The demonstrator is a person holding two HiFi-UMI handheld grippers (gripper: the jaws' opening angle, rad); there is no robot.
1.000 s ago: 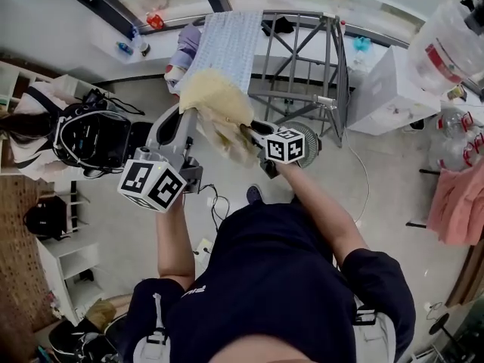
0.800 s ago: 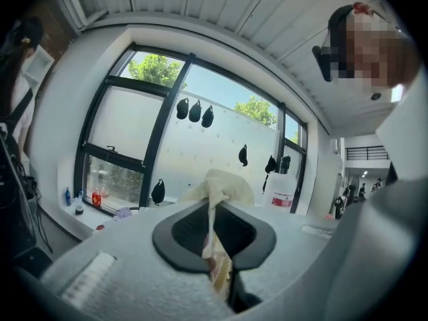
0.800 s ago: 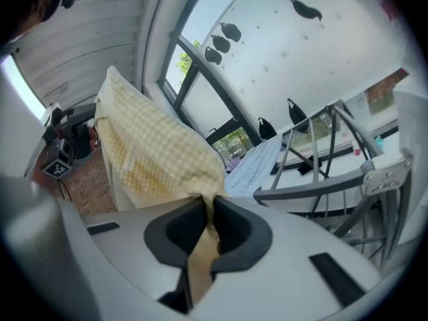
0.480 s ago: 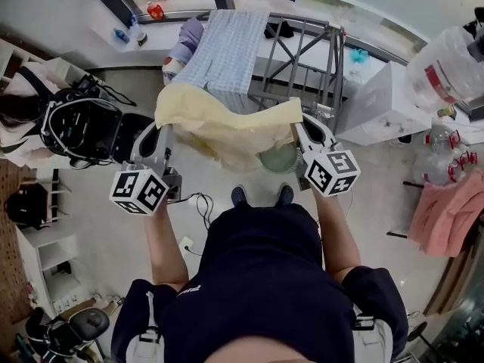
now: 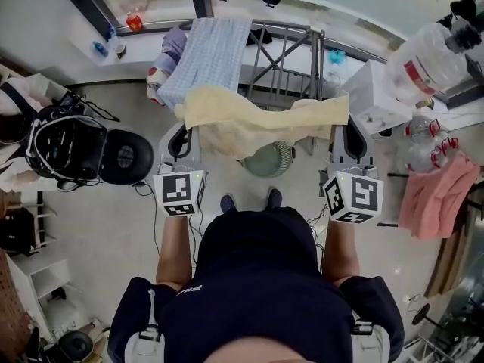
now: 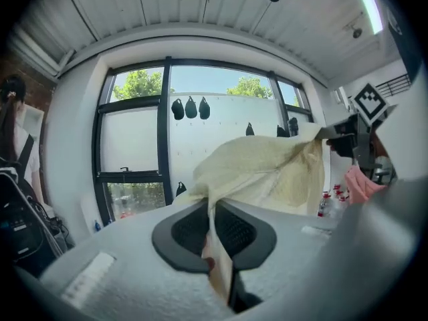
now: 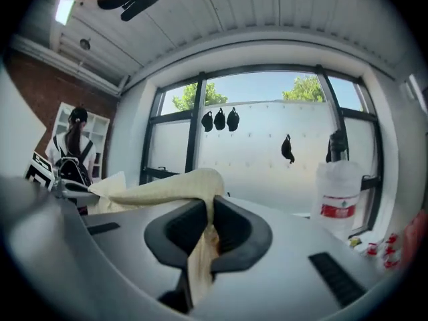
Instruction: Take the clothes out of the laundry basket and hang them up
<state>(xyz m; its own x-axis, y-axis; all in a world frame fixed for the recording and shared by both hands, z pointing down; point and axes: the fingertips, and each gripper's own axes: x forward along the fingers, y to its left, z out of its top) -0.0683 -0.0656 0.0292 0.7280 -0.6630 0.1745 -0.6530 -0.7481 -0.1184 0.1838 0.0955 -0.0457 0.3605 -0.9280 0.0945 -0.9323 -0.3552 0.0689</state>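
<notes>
**Head view.** Yellow towel (image 5: 257,119) is strung out level between the left gripper (image 5: 185,132) and the right gripper (image 5: 344,132), one top corner in each. The grippers are held well apart, so the upper edge is nearly taut and the middle sags only a little. Judged reason: a spread edge drapes over a rail without bunching. The towel hangs above a round green basket (image 5: 268,159) on the floor, clear of it. The drying rack (image 5: 291,51) stands just beyond. A blue checked cloth (image 5: 206,55) is already draped over the rack's left side, and the bare rails are to its right, the likely spot for the towel. A pink garment (image 5: 437,195) hangs off to the right, well apart.

**Left gripper view.** The jaws are clamped together on a pinch of towel, and the fabric runs up out of the pads and away toward the other gripper. The grip sits at the very edge, leaving the full width free.

**Right gripper view.** Same here: the jaws are closed on the towel's corner, with a fold rising between the pads. A large water bottle (image 7: 338,202) stands near the window.
</notes>
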